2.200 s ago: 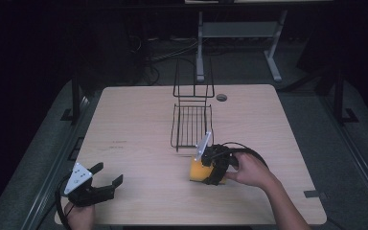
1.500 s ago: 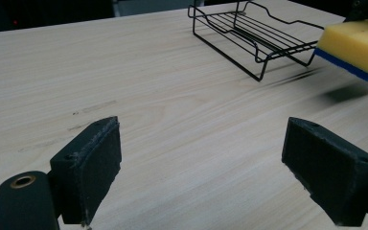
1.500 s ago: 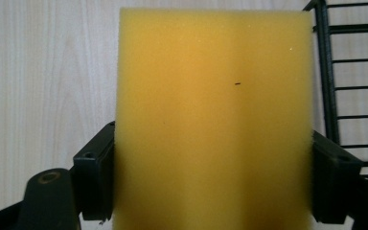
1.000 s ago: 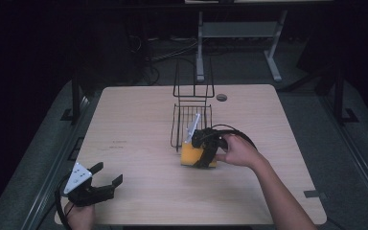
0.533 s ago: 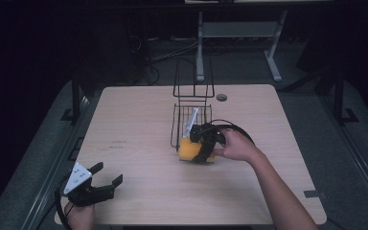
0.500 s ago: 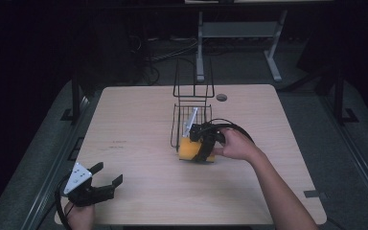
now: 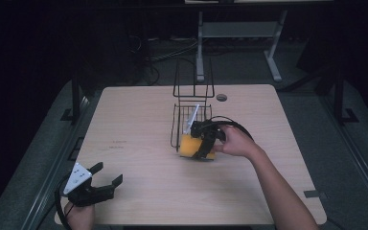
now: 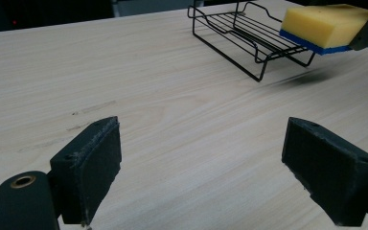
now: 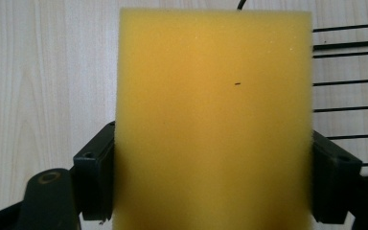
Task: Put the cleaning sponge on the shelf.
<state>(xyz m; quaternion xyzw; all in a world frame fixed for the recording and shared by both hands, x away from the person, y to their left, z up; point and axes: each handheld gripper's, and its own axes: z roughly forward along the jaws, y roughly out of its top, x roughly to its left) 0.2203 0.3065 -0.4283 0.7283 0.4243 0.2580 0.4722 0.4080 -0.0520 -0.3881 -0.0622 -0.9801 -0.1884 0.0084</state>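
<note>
A yellow sponge (image 7: pixel 191 145) with a blue underside is clamped in my right gripper (image 7: pixel 204 142), held just above the table at the near edge of the black wire rack (image 7: pixel 184 117). From the right gripper view the sponge (image 9: pixel 214 120) covers most of the frame, both jaws pressing its sides, rack wires (image 9: pixel 347 81) to the right. My left gripper (image 7: pixel 106 177) rests at the table's near left corner, open and empty. In the left gripper view the pads (image 8: pixel 88 165) stand wide apart, with the sponge (image 8: pixel 328 26) and rack (image 8: pixel 249 33) far off.
The wooden table (image 7: pixel 139 124) has bare surface left of the rack. The rack has a tall wire back (image 7: pixel 193 81) on its far side. A round cable hole (image 7: pixel 222 97) sits near the far edge. Metal stand legs (image 7: pixel 268 48) are beyond the table.
The right gripper has carried the sponge forward and left, from the table's near middle up to the near edge of the wire rack. The left gripper has stayed put.
</note>
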